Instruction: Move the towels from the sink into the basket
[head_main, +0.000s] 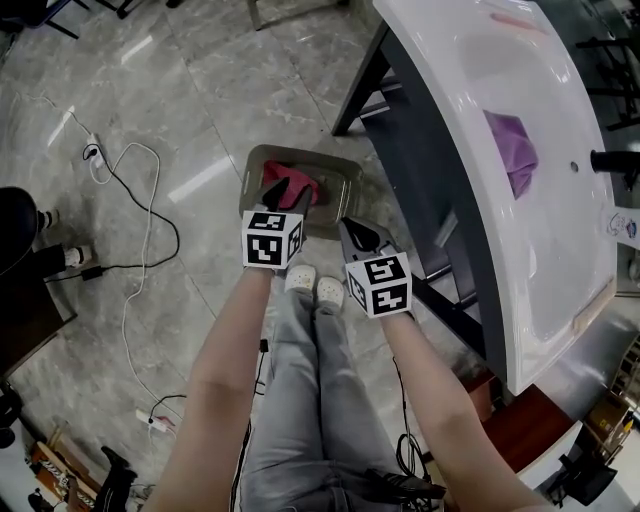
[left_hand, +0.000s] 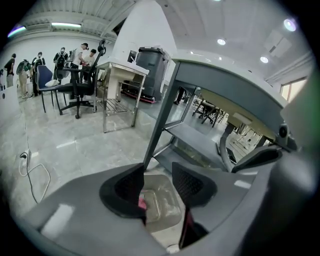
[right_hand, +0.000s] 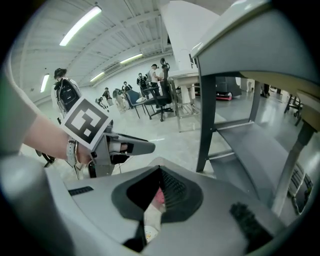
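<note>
Left claw (head_main: 284, 193): is hanging released above the basket (head_main: 344, 178), jaws apart, nothing pinched between them.
Right claw (head_main: 358, 236): is hovering just beside the left one, clenched on nothing.
Red towel (head_main: 312, 188): is lying inside the basket on the floor.
Purple towel (head_main: 515, 150): is lying in the white sink (head_main: 470, 70), well apart from both claws.
In the way: a dark stand leg (head_main: 358, 85) and lower shelf (head_main: 430, 200) are standing between basket and sink.
Around: a white cable (head_main: 140, 215) is trailing across the floor.
</note>
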